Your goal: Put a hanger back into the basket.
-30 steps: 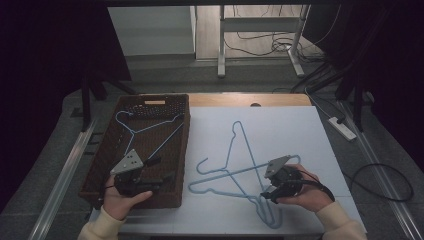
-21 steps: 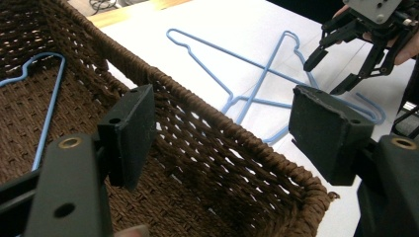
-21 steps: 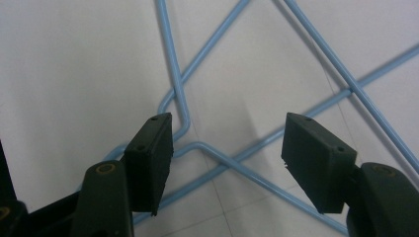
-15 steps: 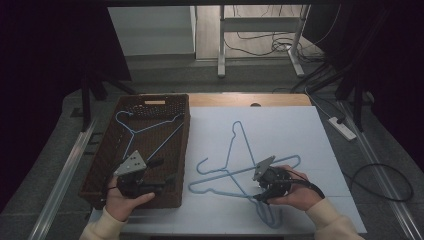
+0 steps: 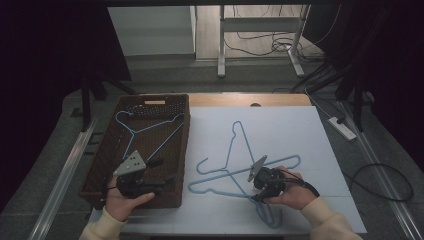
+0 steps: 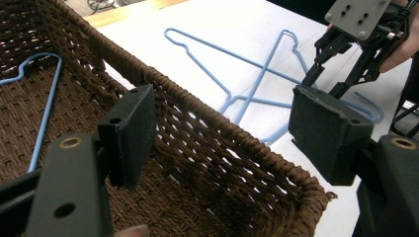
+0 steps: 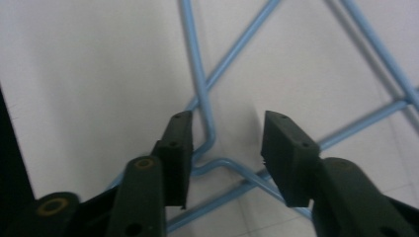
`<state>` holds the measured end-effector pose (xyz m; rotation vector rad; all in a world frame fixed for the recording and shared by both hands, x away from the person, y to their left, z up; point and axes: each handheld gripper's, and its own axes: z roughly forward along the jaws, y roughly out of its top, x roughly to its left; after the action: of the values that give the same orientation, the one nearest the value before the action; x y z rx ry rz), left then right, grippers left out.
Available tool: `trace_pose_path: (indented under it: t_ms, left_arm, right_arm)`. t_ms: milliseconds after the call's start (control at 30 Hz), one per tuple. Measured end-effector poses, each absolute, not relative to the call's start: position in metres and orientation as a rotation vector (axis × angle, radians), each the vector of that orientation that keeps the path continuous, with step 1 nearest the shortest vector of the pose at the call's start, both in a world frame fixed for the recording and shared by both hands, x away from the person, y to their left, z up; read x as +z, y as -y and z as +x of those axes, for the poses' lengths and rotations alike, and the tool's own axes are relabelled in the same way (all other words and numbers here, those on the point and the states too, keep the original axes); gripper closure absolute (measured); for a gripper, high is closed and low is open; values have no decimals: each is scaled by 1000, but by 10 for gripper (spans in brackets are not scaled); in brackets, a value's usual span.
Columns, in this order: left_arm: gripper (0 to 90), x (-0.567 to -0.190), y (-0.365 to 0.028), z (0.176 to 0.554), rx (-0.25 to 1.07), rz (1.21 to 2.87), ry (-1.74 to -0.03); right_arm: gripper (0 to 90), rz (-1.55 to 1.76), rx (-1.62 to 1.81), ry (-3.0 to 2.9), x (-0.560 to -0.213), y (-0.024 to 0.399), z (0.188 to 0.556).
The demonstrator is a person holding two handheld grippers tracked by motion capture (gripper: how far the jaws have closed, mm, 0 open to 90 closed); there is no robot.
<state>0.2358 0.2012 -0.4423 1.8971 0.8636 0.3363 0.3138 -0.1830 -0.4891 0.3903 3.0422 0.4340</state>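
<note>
The right tongs (image 5: 260,184) shift leftward along the desk (image 5: 300,130), onto the crossing blue hangers (image 5: 235,165). Their jaws have just been closing, with hanger wire between them, not yet pressed.

The table (image 5: 300,125) carries a white sheet (image 5: 280,135) over most of its top, with a strip of bare wood (image 5: 240,100) showing along the far edge. On the left stands a brown wicker basket (image 5: 107,165), just beside the sheet's left edge. Two light blue wire hangers (image 5: 235,150) lie flat on the sheet, crossed over each other, near the basket's right wall.
</note>
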Motion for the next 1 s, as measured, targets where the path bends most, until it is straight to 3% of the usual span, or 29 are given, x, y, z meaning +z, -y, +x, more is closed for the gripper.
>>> trace_pose_path:
  t_ms: [300, 333, 367, 767, 1000]
  left_arm:
    - [273, -442, -201, 235, 336, 1896, -860]
    - [273, -442, -200, 235, 335, 1897, -860]
    - [273, -442, -200, 235, 336, 1897, -859]
    - [278, -434, -184, 231, 325, 1914, -802]
    - [299, -423, -150, 232, 291, 1972, -704]
  right_arm:
    - [739, 391, 296, -3104, -494, 170, 315]
    - [816, 395, 275, -3102, -493, 168, 316]
    - [826, 397, 264, -3104, -493, 168, 316]
    - [846, 405, 312, -3104, -473, 170, 317]
    - [851, 379, 337, -3093, -454, 169, 319]
